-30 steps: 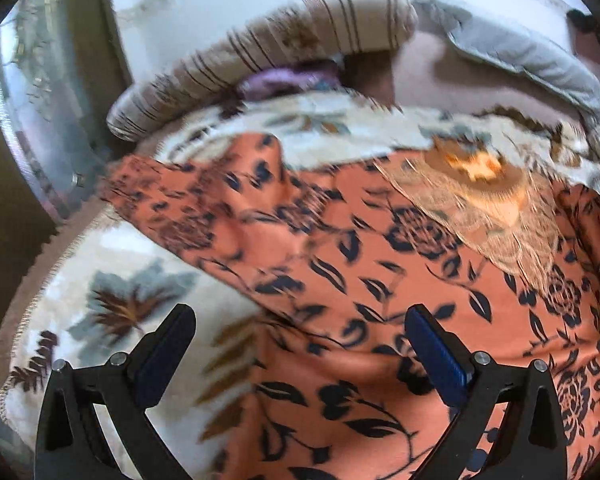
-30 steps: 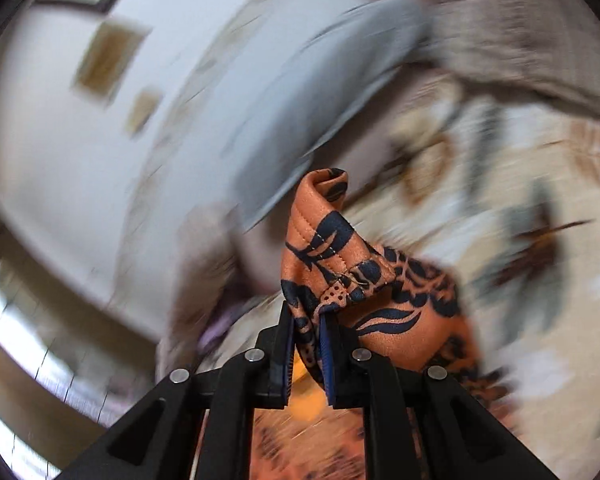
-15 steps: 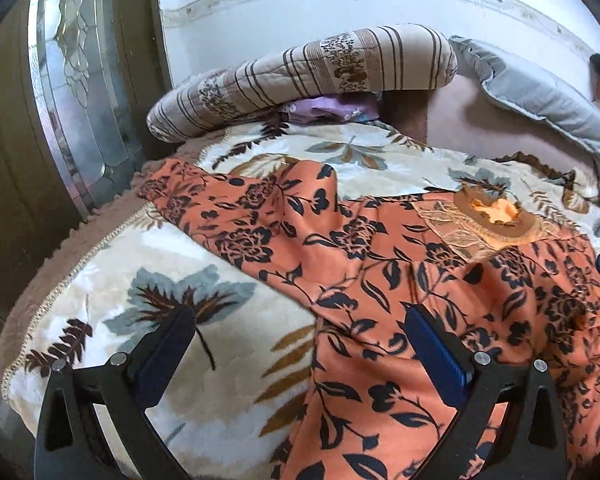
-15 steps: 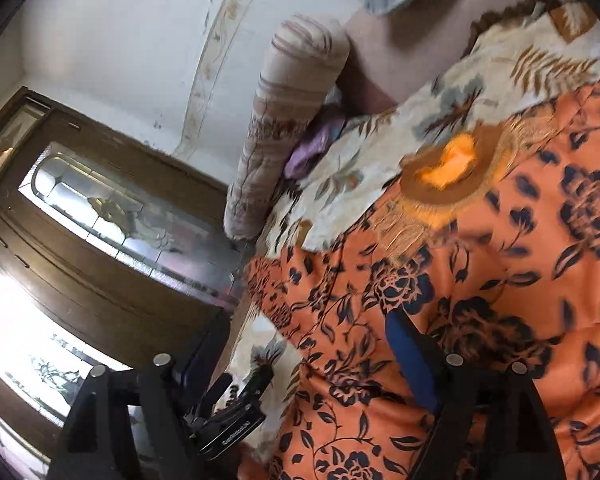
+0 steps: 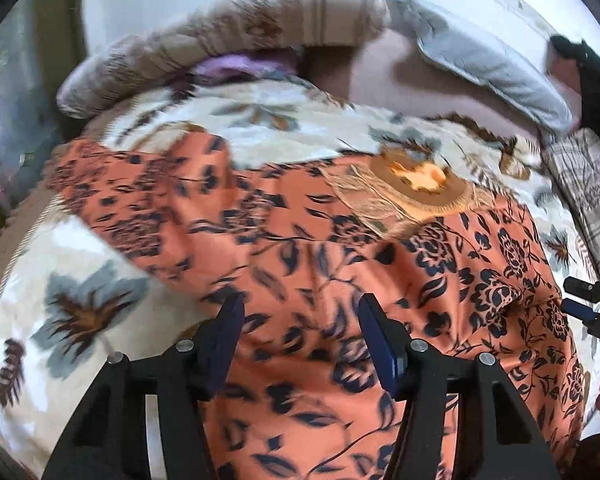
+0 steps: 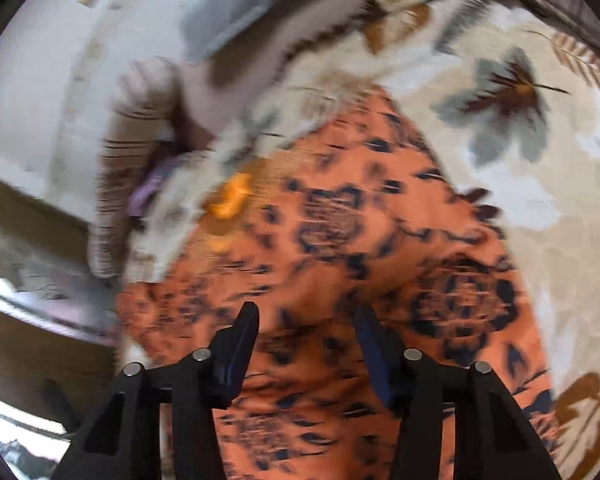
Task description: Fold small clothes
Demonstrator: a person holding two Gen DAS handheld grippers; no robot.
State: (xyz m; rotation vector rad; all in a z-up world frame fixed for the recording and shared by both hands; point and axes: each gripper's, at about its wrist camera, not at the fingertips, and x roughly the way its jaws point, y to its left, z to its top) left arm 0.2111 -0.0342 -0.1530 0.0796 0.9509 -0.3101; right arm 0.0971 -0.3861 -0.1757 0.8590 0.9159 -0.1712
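The left gripper (image 5: 300, 324) points forward and down over the dress (image 5: 340, 264), its jaws partly spread with nothing between them but the cloth lying below. The right gripper (image 6: 306, 332) is angled down onto the same dress (image 6: 340, 240), jaws likewise apart and holding nothing; in the left view its tips (image 5: 588, 308) show at the far right edge, just beside the dress's right border.

The dress, orange with dark flowers, lies spread on the blanket (image 5: 80, 312) on the bed. It runs from under both sets of jaws away ahead of them, one sleeve reaching out left of the left jaws and the fringed neckline (image 5: 416, 180) ahead and to the right. Beyond it lie a striped bolster (image 5: 236, 36) and a grey pillow (image 5: 488, 72).

A second ago the right jaws were clamped on a bunched fold of the dress, lifted off the blanket; half a second ago they had let go and stood wide. Now they are narrower than that. The left jaws have also narrowed from their wide spread, and both views are blurred by motion.
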